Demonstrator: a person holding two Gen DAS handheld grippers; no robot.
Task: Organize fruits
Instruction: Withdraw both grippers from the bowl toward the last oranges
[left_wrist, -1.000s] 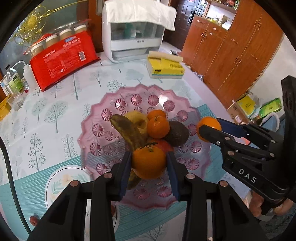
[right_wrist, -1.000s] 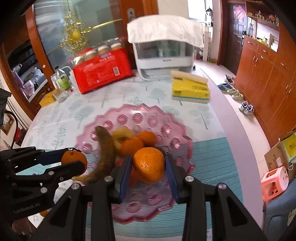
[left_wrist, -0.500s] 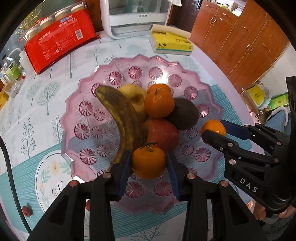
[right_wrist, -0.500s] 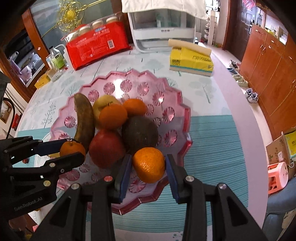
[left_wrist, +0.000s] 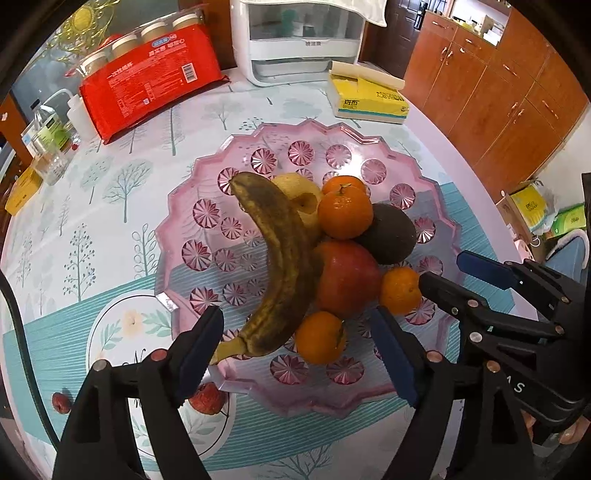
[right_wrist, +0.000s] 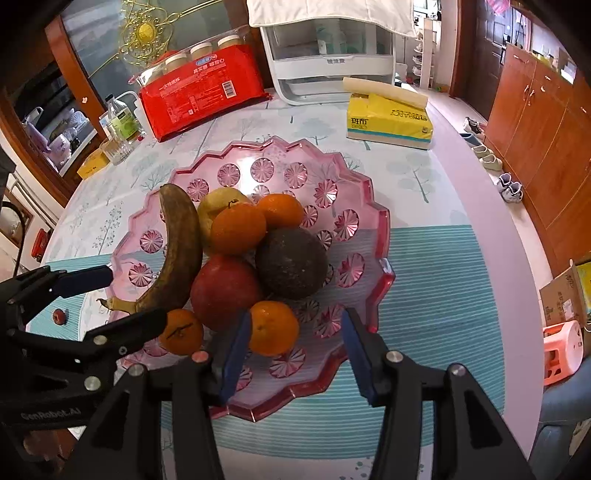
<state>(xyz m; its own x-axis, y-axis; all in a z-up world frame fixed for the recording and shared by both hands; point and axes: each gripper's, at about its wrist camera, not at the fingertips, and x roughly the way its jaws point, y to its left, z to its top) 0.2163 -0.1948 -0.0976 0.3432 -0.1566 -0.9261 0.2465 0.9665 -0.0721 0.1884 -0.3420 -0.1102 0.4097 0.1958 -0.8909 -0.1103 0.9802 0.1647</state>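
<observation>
Both jaws just opened | left gripper (left_wrist: 295, 354) apart, mandarin (left_wrist: 320, 336) released on pink tray (left_wrist: 192, 236) | right gripper (right_wrist: 291, 350) apart, orange (right_wrist: 273, 328) loose between pads

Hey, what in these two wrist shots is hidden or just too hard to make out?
- Left wrist view: the banana's stem tip, behind a finger of the left gripper.
- Right wrist view: part of the near-left tangerine, behind the left gripper's finger.
- Both views: print on the red package, too small to read.

Bright even daylight, sharp (fisheye-warped, dark corners)
</observation>
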